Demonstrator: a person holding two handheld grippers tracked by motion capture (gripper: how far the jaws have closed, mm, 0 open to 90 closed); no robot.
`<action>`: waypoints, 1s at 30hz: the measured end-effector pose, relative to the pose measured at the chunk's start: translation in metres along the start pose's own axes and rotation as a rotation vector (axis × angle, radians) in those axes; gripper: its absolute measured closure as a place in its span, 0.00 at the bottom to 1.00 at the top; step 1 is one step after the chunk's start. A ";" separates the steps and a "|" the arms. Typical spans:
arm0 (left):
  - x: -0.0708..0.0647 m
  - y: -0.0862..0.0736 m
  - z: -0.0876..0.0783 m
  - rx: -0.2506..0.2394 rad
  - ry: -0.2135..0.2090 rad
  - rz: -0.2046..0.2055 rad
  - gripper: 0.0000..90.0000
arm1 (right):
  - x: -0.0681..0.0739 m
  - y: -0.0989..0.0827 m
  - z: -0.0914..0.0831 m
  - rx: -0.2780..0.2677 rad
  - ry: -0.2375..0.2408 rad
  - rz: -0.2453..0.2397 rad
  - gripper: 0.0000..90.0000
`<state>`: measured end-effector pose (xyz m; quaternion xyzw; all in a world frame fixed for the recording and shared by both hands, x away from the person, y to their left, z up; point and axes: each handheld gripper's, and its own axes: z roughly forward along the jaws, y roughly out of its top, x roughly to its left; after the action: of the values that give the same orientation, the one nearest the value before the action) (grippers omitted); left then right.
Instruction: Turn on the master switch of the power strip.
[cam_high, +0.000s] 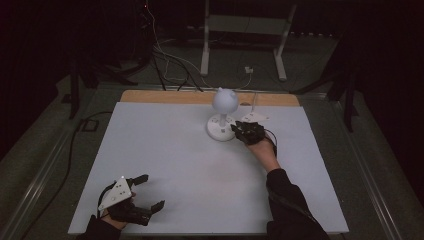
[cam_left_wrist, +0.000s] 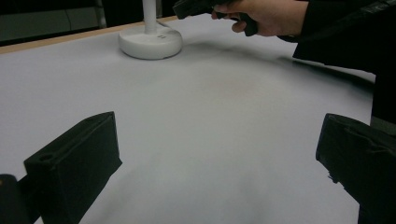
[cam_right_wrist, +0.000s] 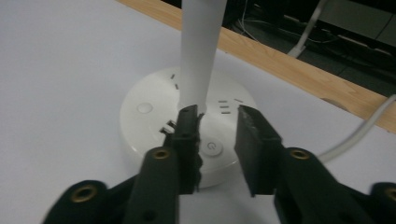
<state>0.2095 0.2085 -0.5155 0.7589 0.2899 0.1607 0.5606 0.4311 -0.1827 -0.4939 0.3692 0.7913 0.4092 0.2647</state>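
On the white table there is one lamp, two grippers and one white cable. The lamp is white, with a round flat base, a thin upright stem and a ball-shaped head. It stands in the far middle part of the table, close to the wooden edge at the back. The cable lies on the table at the far right side of the lamp.

The right gripper is held by the right hand just beside the base of the lamp, on its right side in the high view. In the right gripper view its two black jaws are a little apart and hold nothing. They hang over the near rim of the base, and between their tips one round power button is seen on the base. The tip of the left jaw is in front of the foot of the stem; I cannot tell if it touches it. One more round button is on the left part of the base.

The left gripper is at the near left corner of the table, well apart from the lamp. Its jaws are wide apart and empty, with bare table between them in the left gripper view, where the lamp base is far ahead
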 end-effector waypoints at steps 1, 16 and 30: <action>0.000 0.000 0.000 0.000 0.000 -0.001 0.00 | 0.000 0.000 0.001 -0.001 -0.006 -0.002 0.86; 0.000 0.000 0.000 0.001 0.000 -0.002 0.00 | 0.003 0.000 0.017 0.039 -0.005 -0.027 1.00; 0.000 0.000 0.000 0.000 -0.001 -0.002 0.00 | 0.002 -0.004 0.028 0.078 -0.024 -0.005 1.00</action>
<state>0.2096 0.2084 -0.5161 0.7587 0.2904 0.1599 0.5608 0.4483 -0.1705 -0.5124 0.3822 0.8043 0.3728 0.2608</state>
